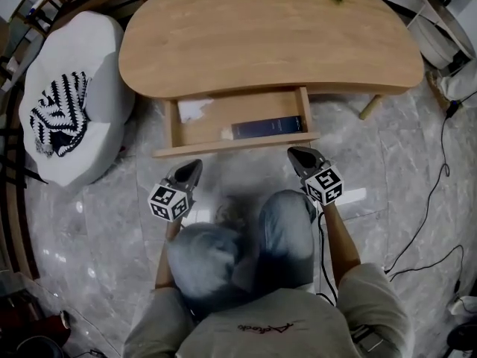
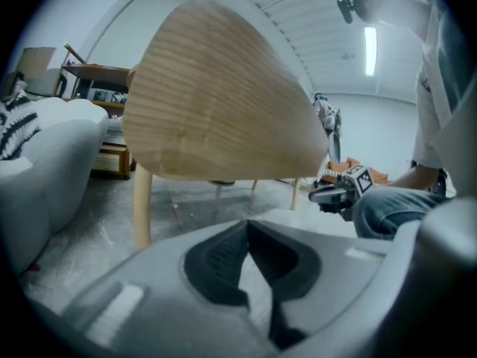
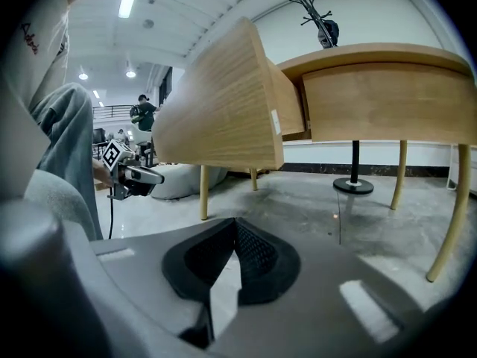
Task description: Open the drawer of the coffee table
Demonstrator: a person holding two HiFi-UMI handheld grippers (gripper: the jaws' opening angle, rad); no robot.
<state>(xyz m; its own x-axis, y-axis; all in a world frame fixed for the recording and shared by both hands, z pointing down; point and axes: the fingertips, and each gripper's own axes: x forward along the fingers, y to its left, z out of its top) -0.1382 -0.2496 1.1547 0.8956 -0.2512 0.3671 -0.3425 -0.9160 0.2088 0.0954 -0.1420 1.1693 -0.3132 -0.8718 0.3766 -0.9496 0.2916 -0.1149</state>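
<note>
The light wooden coffee table has its drawer pulled out toward me. Inside lie a dark blue flat box and a white paper. My left gripper hangs just in front of the drawer's left front corner, shut and empty. Off the drawer's right front corner is my right gripper, also shut on nothing. Neither touches the drawer. The left gripper view has the jaws closed below the drawer front. The right gripper view has closed jaws beside the drawer front.
A white pouf with a black-and-white striped cloth stands left of the table. A black cable runs over the marble floor at right. My knees are bent between the grippers. Slim table legs and a stand's base are at right.
</note>
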